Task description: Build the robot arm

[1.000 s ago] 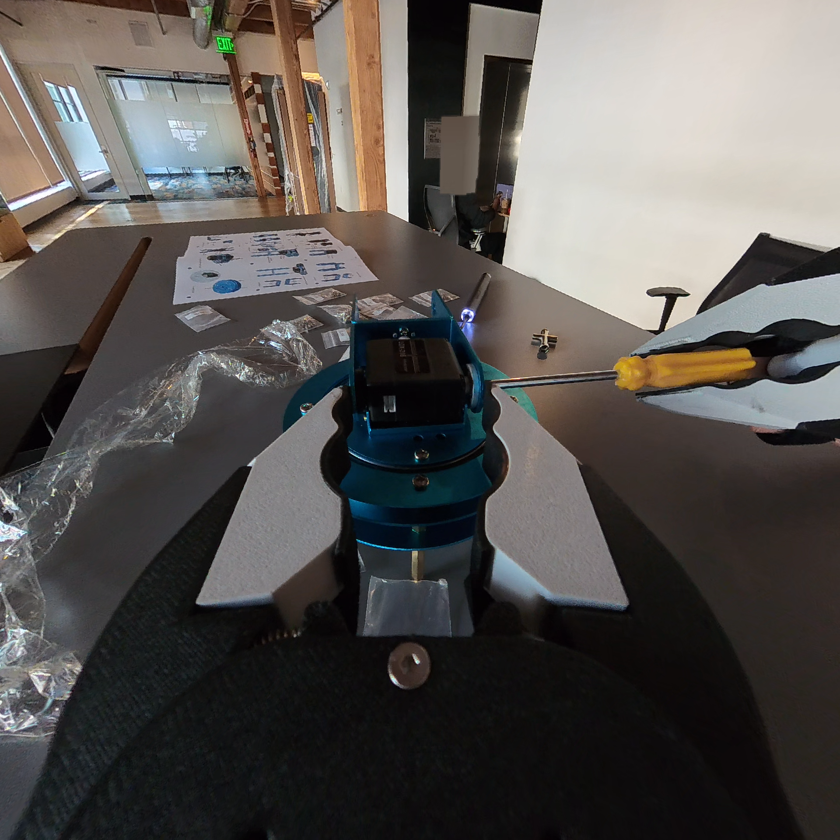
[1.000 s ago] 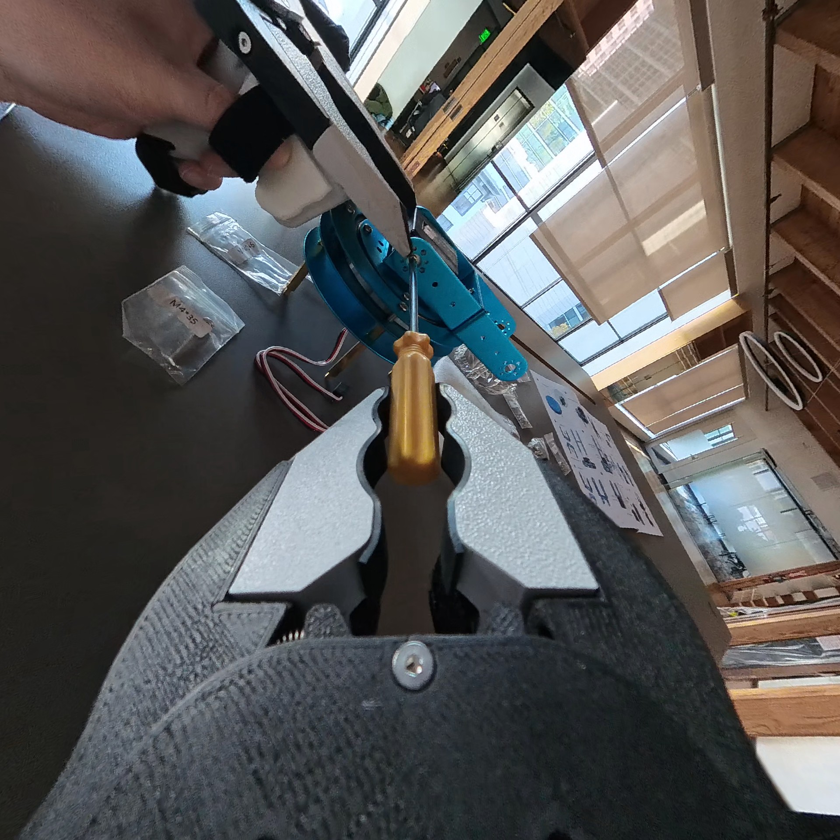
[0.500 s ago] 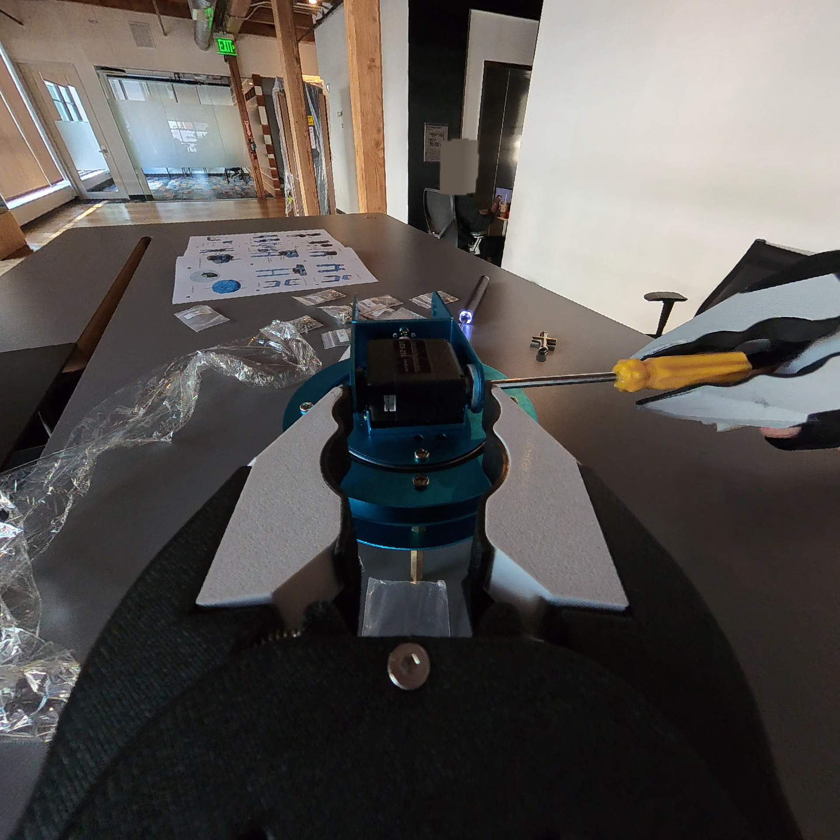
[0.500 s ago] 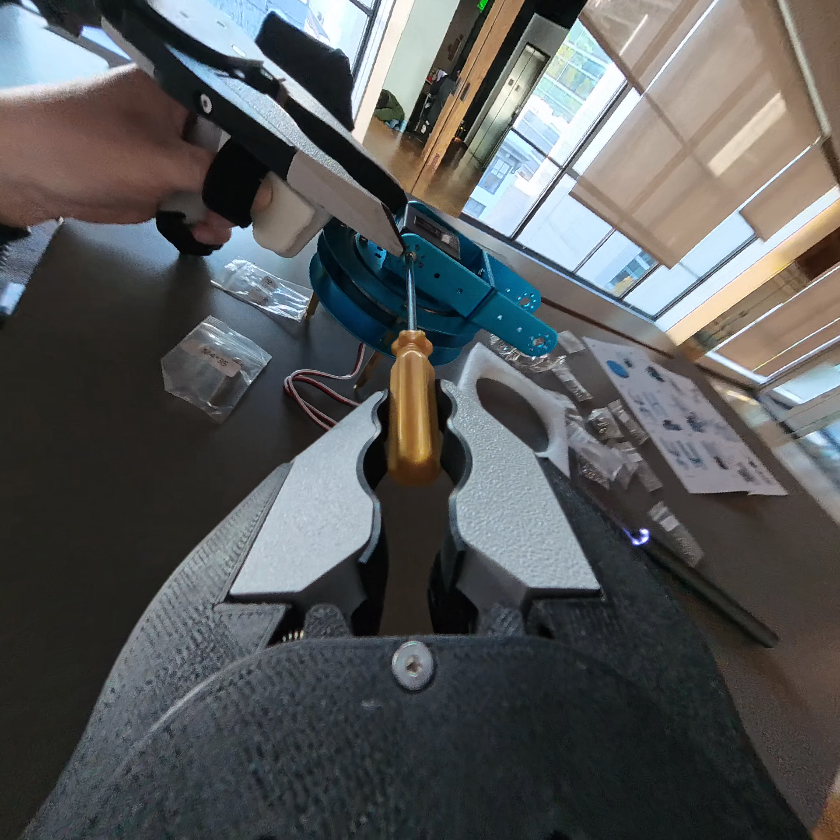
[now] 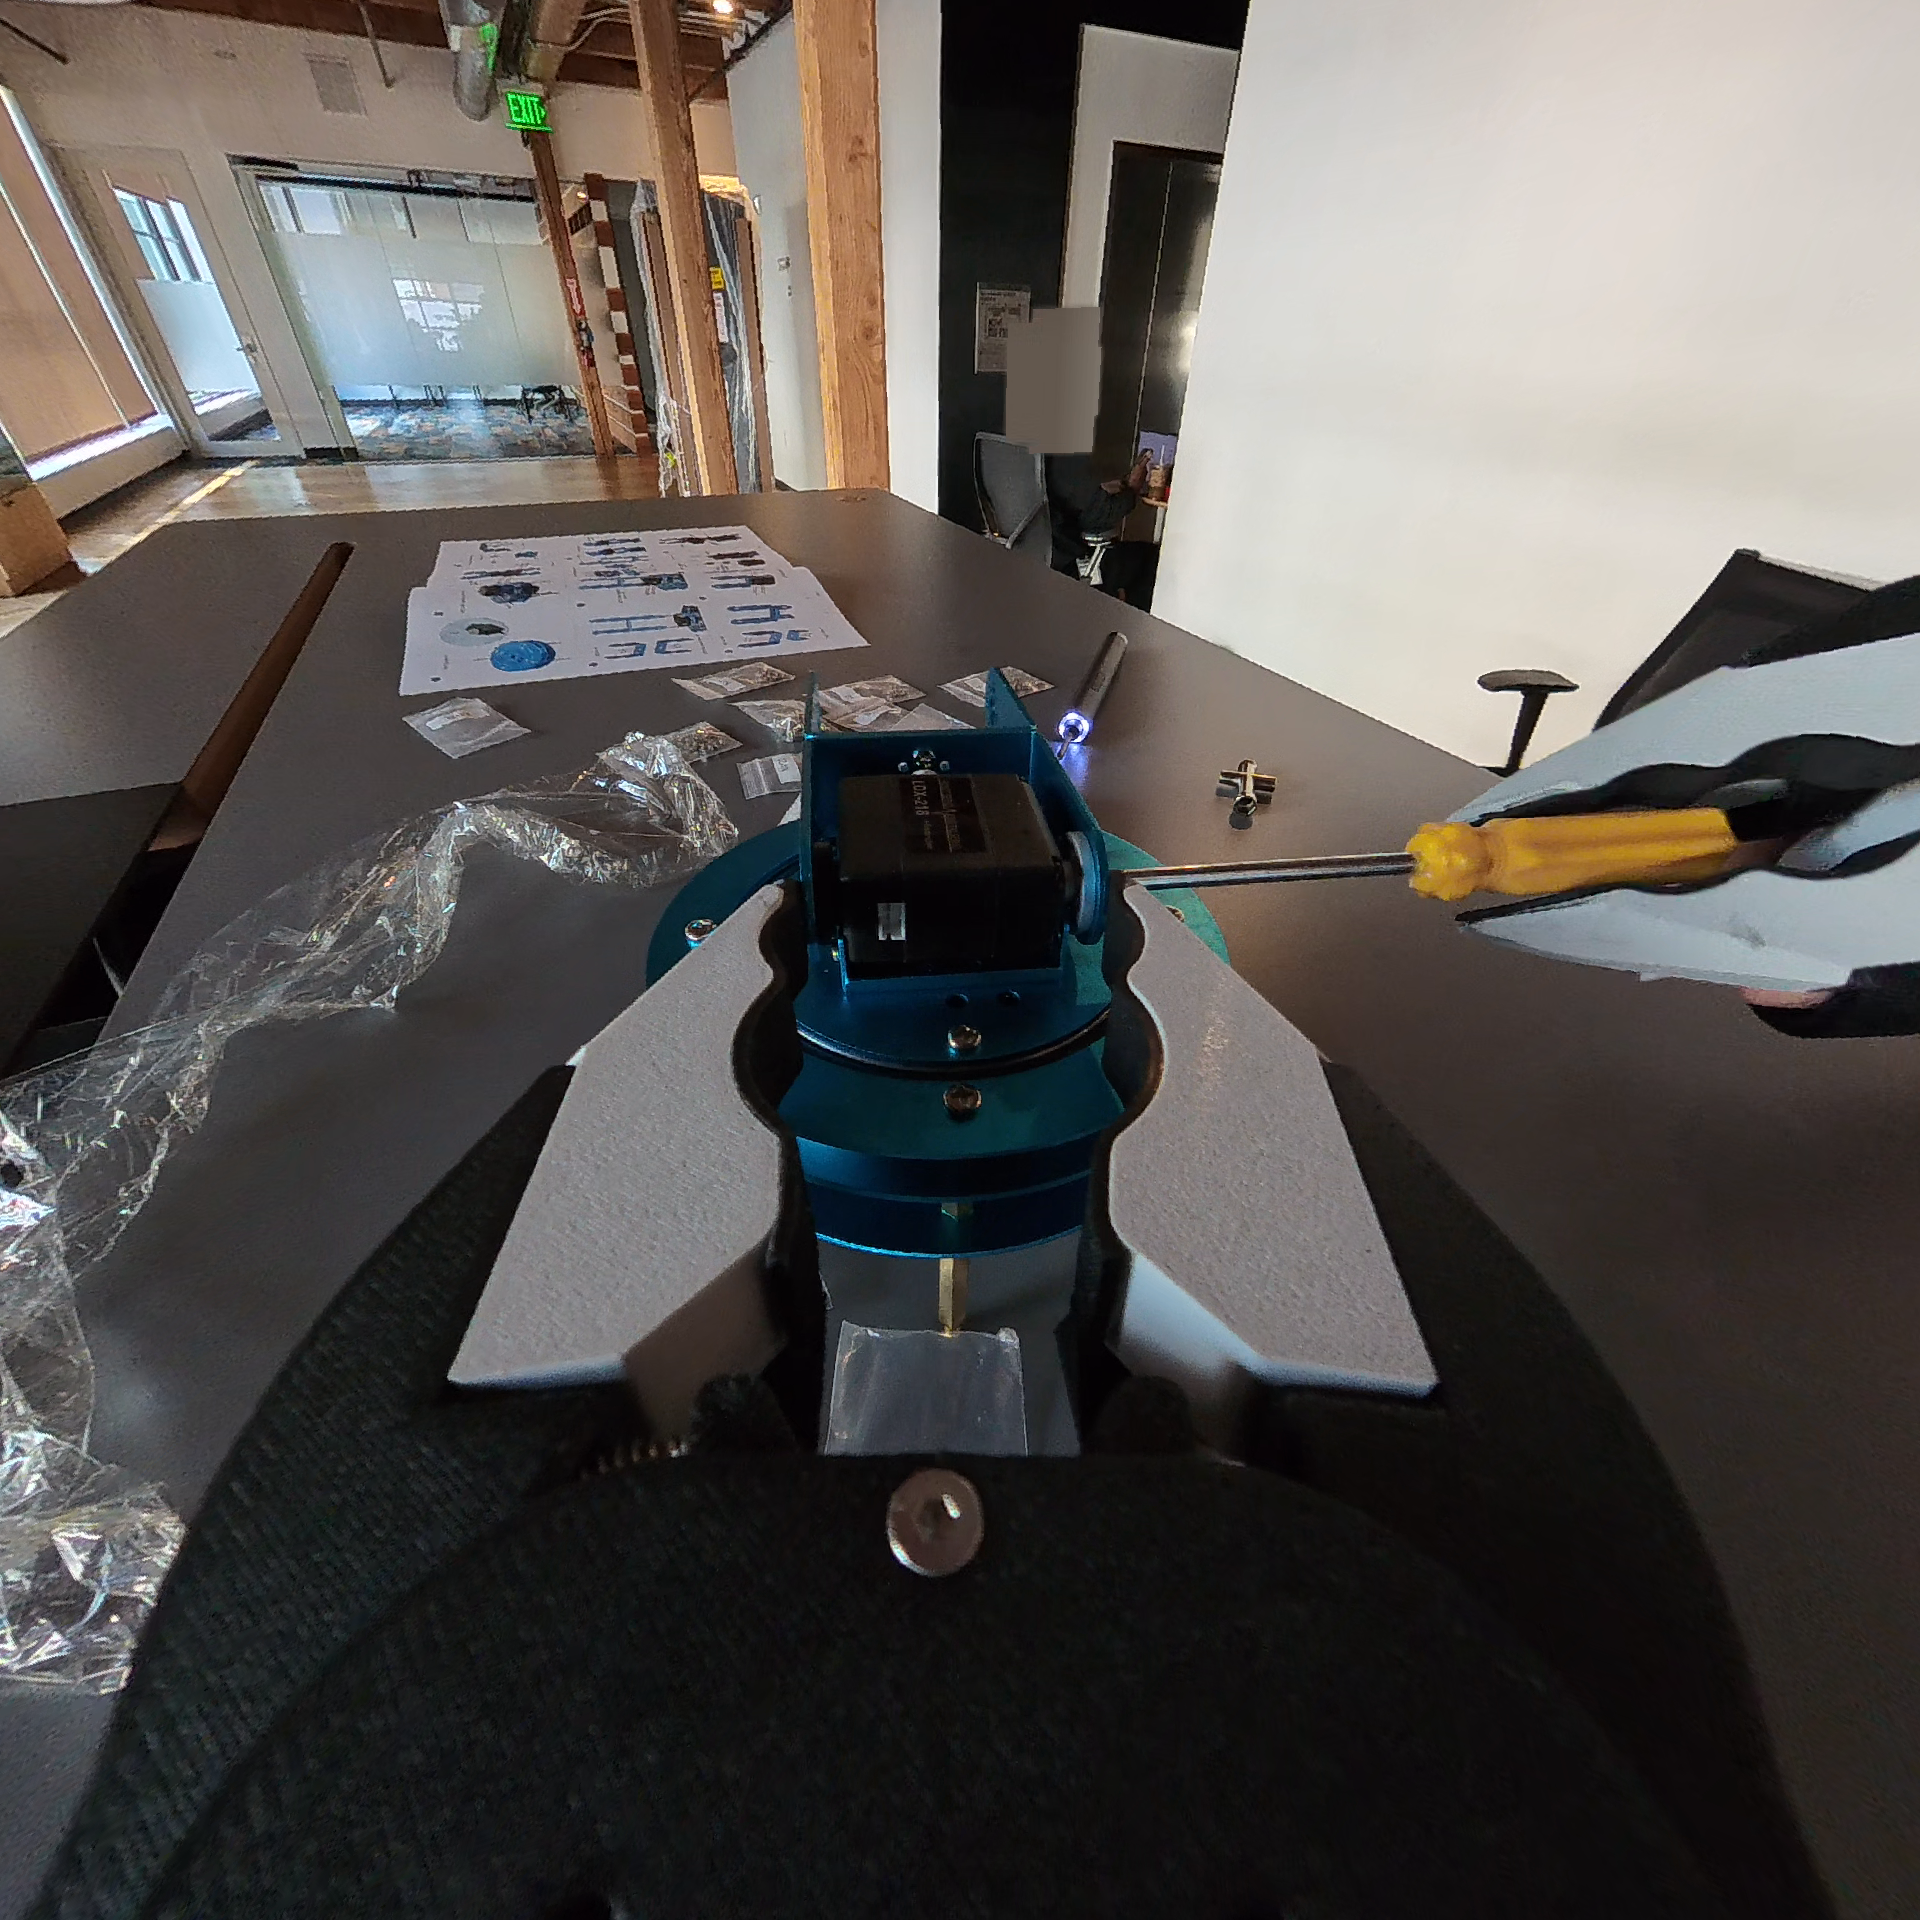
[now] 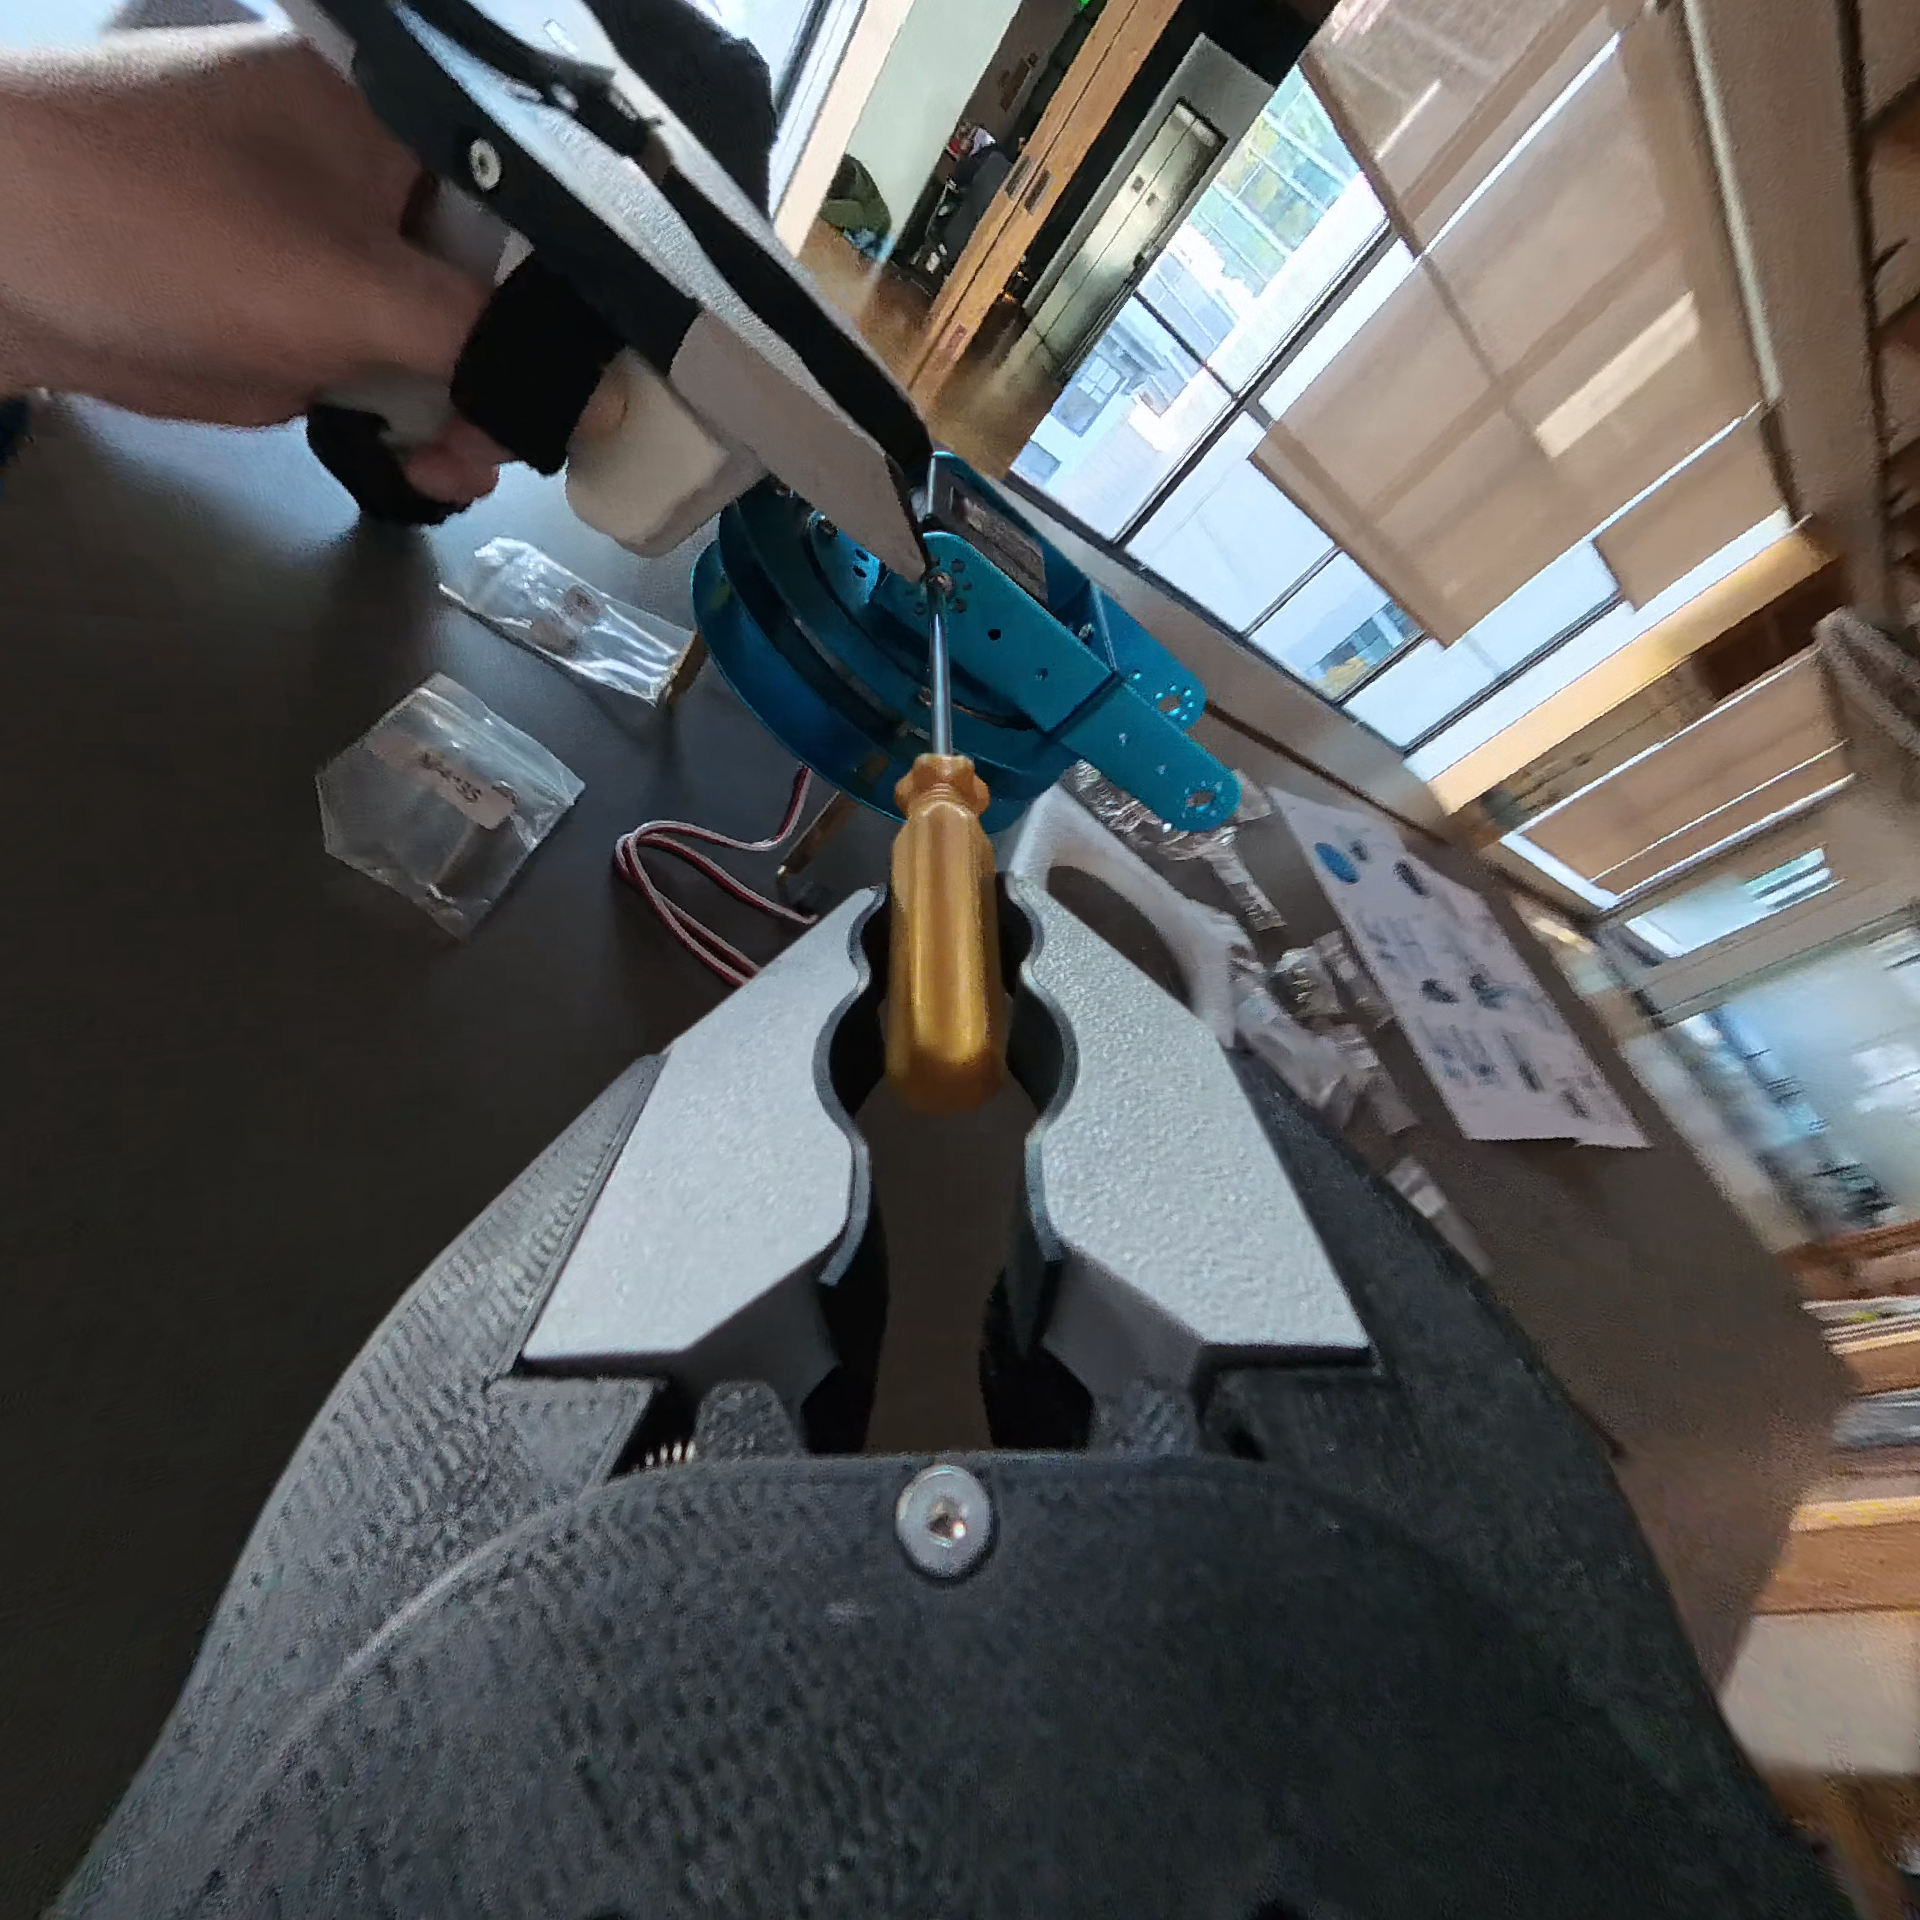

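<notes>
Left gripper (image 5: pixel 948 935) jaws clamping blue turntable (image 5: pixel 940 1091) at frame centre; right gripper (image 6: pixel 943 914) jaws clenching screwdriver (image 6: pixel 940 977), tip seating on bracket screw (image 6: pixel 938 582).

On the dark table (image 5: pixel 1507 1143) we see crumpled clear plastic wrap (image 5: pixel 436 894) to the left. Beyond it lie printed sheets (image 5: pixel 623 613), with small clear bags (image 5: pixel 462 724) scattered just in front of them. To the right lie a metal rod (image 5: pixel 1096 675) with a lit tip and, near it, a small cross-shaped tool (image 5: pixel 1244 779). Red and white wires (image 6: pixel 696 862) curl beside another bag (image 6: pixel 447 800).
</notes>
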Demonstrator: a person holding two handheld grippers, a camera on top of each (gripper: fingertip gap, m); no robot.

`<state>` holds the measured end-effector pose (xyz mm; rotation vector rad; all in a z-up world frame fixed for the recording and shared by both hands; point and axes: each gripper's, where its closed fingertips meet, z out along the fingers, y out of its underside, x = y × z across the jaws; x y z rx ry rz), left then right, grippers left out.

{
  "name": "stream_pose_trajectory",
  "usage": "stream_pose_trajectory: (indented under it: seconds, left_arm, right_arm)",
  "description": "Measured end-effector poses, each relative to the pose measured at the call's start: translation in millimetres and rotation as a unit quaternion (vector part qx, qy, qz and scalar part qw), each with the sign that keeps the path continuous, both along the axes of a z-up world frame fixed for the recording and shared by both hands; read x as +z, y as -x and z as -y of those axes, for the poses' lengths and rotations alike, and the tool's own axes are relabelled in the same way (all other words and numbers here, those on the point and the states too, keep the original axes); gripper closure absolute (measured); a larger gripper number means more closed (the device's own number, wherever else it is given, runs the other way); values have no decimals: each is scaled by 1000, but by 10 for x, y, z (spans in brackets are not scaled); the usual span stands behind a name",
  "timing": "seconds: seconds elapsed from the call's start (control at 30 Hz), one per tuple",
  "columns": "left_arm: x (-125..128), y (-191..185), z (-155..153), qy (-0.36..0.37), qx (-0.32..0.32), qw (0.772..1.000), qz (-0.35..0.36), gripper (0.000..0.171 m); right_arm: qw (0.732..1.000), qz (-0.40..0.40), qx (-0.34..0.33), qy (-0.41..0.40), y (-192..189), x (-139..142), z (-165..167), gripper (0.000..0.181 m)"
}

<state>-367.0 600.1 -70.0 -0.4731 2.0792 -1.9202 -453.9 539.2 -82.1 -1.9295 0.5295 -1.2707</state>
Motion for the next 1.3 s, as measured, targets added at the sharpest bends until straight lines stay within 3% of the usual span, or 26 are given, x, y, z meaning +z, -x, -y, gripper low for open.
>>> stream_pose_trajectory:
  seconds: [0.23,0.47,0.63,0.8,0.9,1.07,1.13,1.3]
  left_arm:
    - [-1,-4,3,0,3,1000,1,116]
    - [0,-3,2,1,4,1000,-2,116]
    - [-1,-8,6,1,9,1000,-2,115]
    - [-1,-11,5,3,9,1000,-6,115]
    - [0,-2,10,2,4,1000,-8,115]
    - [5,9,21,16,-10,999,-34,115]
    - [32,35,-12,24,-14,998,-48,114]
    - [288,139,-277,90,15,995,-49,112]
  right_arm:
    - [993,-63,6,-96,0,-45,1,164]
    - [997,25,-14,65,8,-11,4,163]
    - [992,-78,-13,-94,1,-79,18,164]
    - [983,-111,-6,-144,28,-91,-27,164]
    - [987,-102,12,-123,26,-77,-8,164]
    - [999,-31,11,-19,151,-27,148,164]
    - [999,-42,4,-11,246,-123,326,164]
    - [995,-81,65,-8,476,-405,832,164]
